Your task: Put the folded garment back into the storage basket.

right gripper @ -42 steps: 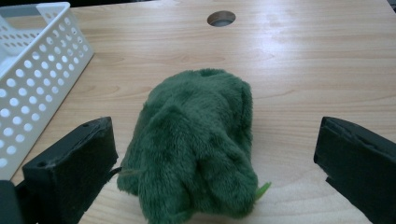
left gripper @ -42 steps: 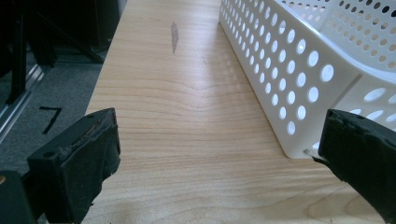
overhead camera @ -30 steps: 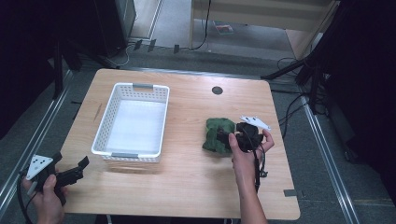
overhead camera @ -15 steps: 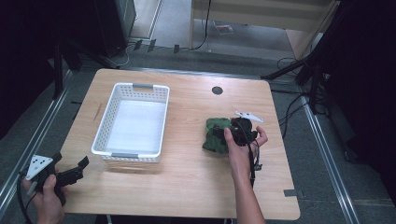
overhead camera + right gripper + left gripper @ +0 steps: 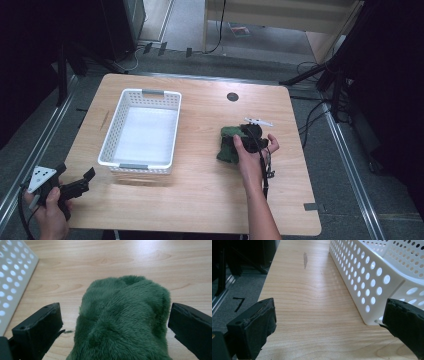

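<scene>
A: Status on right hand-held gripper (image 5: 239,141)?
B: Jaws wide, straddling the green plush toy (image 5: 122,320), one jaw each side, w/ a gap on the left. Not clamped. Person's right hand (image 5: 252,157) wrapped round the grip.
A: Toy location?
B: On the tabletop (image 5: 200,200), right of centre, well apart from the white perforated basket (image 5: 142,130). Basket sits left of centre, long axis near-to-far, grey handles at both ends.
A: Left hand-held gripper (image 5: 75,184)?
B: Jaws wide too, holding nothing. Off the near-left corner of the tabletop, in the person's left hand (image 5: 50,212). Left gripper view looks along the basket's left wall; right jaw lines up w/ the basket's near corner, can't tell if touching.
A: Anything else on the tabletop?
B: Round dark grommet (image 5: 232,97) at the far edge, behind the toy.
</scene>
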Available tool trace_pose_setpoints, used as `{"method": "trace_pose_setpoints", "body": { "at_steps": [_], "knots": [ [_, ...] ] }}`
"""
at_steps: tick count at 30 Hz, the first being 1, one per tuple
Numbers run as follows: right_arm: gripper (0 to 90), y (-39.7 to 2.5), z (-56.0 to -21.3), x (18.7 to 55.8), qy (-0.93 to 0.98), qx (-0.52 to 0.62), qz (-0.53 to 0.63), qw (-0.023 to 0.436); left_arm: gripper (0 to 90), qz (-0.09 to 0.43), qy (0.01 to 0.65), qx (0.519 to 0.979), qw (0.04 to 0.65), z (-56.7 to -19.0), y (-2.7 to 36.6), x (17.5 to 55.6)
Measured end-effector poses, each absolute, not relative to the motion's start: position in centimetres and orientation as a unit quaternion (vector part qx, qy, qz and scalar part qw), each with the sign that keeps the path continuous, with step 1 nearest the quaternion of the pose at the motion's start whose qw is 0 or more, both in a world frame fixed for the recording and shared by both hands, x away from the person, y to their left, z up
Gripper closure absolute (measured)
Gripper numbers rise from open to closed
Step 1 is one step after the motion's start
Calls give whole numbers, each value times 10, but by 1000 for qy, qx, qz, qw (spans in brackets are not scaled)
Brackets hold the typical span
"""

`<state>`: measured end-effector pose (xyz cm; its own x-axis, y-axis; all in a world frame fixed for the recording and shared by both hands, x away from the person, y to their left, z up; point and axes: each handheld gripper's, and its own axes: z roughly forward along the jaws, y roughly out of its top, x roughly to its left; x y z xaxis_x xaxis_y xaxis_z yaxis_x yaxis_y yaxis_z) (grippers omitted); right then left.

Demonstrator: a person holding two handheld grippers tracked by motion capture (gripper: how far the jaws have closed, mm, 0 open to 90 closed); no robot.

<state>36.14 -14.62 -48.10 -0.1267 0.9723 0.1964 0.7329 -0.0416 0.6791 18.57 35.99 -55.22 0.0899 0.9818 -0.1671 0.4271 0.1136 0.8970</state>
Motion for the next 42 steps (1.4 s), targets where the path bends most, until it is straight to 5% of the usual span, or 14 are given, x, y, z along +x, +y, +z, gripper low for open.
{"method": "trace_pose_setpoints", "body": {
  "at_steps": [16, 42],
  "knots": [
    [0, -143, -503, 374, 681, 650, 306, 142, 0, 313, 597, 589, 446, -552, 359, 186],
    [9, -138, -533, 372, 697, 651, 256, 159, 0, 313, 599, 586, 447, -552, 359, 185]
  ]
}}
